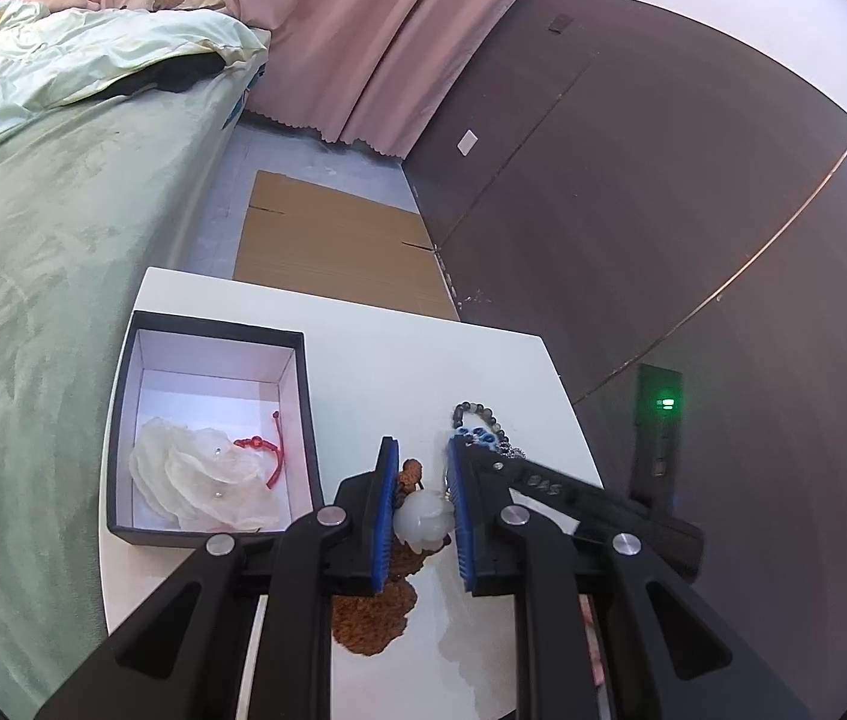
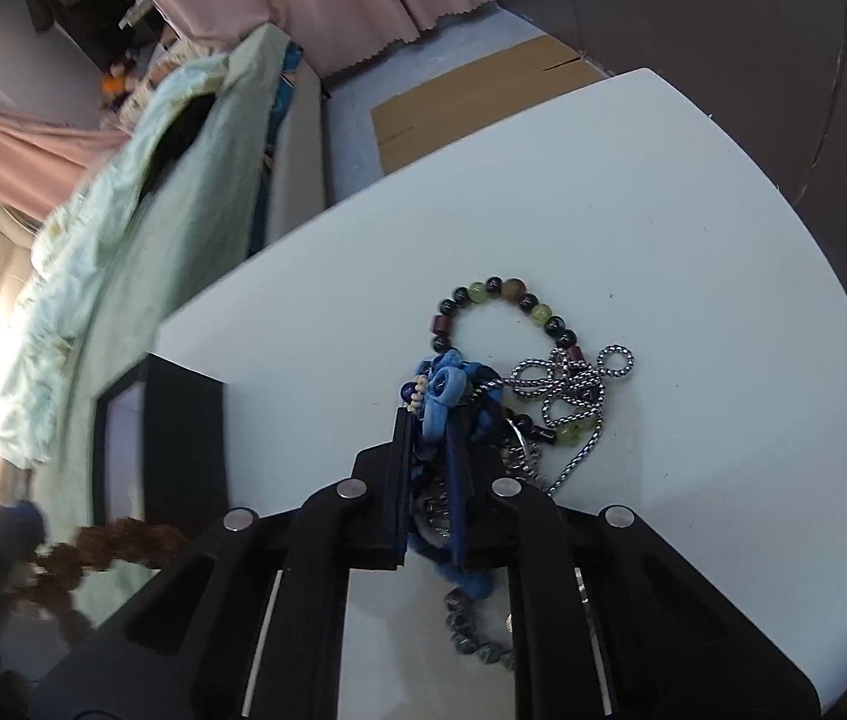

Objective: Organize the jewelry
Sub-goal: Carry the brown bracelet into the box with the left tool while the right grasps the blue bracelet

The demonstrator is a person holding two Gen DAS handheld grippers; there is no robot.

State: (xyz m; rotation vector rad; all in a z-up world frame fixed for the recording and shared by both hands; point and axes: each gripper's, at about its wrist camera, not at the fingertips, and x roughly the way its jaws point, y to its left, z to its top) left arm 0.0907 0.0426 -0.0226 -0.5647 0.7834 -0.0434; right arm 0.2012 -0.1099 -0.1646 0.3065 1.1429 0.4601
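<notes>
My left gripper is shut on a white bead of a brown bead-and-tassel piece, held above the white table. A black open box at the left holds a red cord bracelet and pale petals. My right gripper is shut on a blue knotted ornament in the jewelry pile. A dark and green bead bracelet and a silver chain lie tangled beside it. The pile also shows in the left wrist view.
A green bed runs along the table's left side. Flat cardboard lies on the floor beyond the table. A dark wardrobe stands at the right. The box's dark wall and the brown beads show at the right wrist view's left.
</notes>
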